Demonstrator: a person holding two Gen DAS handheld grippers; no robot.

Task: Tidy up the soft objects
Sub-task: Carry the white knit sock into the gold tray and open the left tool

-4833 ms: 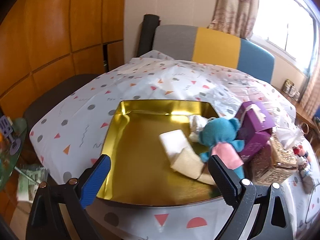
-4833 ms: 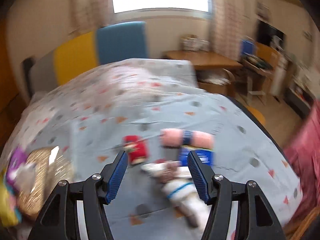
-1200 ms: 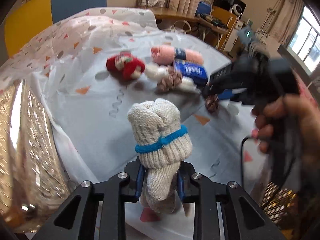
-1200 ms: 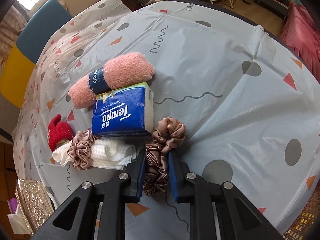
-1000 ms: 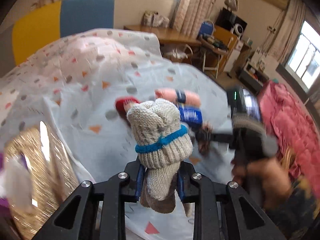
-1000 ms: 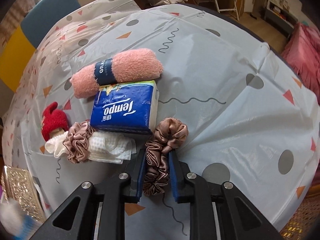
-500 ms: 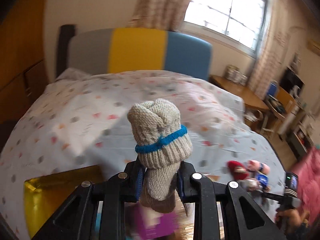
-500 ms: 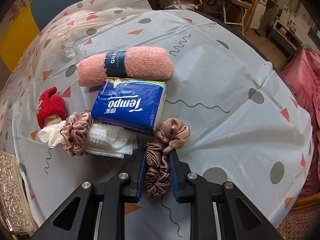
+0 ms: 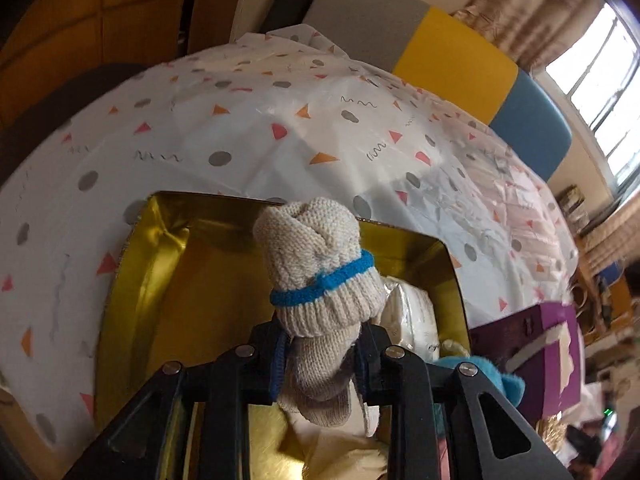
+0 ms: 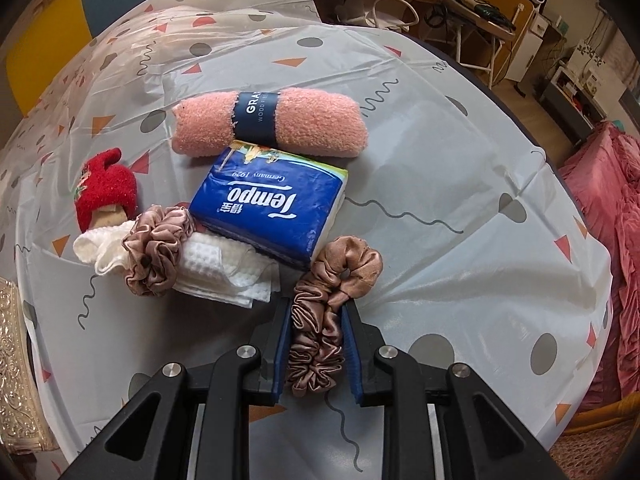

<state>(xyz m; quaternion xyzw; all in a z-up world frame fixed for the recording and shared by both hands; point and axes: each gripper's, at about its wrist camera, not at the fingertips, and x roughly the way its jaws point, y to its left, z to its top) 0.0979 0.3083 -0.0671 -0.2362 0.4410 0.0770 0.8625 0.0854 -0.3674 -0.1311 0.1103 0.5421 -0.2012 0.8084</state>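
My left gripper (image 9: 320, 354) is shut on a rolled cream knit sock with a blue band (image 9: 318, 276) and holds it above the gold tray (image 9: 136, 280). In the tray lie white folded cloths (image 9: 412, 312) and a teal plush toy (image 9: 492, 380). My right gripper (image 10: 316, 346) is shut on a pink-brown satin scrunchie (image 10: 332, 288), just above the tablecloth. Beside it lie a blue Tempo tissue pack (image 10: 268, 208), a rolled pink towel (image 10: 272, 124), a second scrunchie (image 10: 156, 248) on a white cloth (image 10: 216, 268), and a red plush item (image 10: 106, 188).
A purple box (image 9: 536, 348) stands right of the gold tray. An ornate gold box (image 10: 14, 360) sits at the left edge in the right wrist view. A grey, yellow and blue bench back (image 9: 452, 56) runs behind the table. Desks and a pink bed lie beyond the table's right edge.
My left gripper has swung left with the sock, from facing the room to over the gold tray. My right gripper has risen slightly, still shut on the scrunchie.
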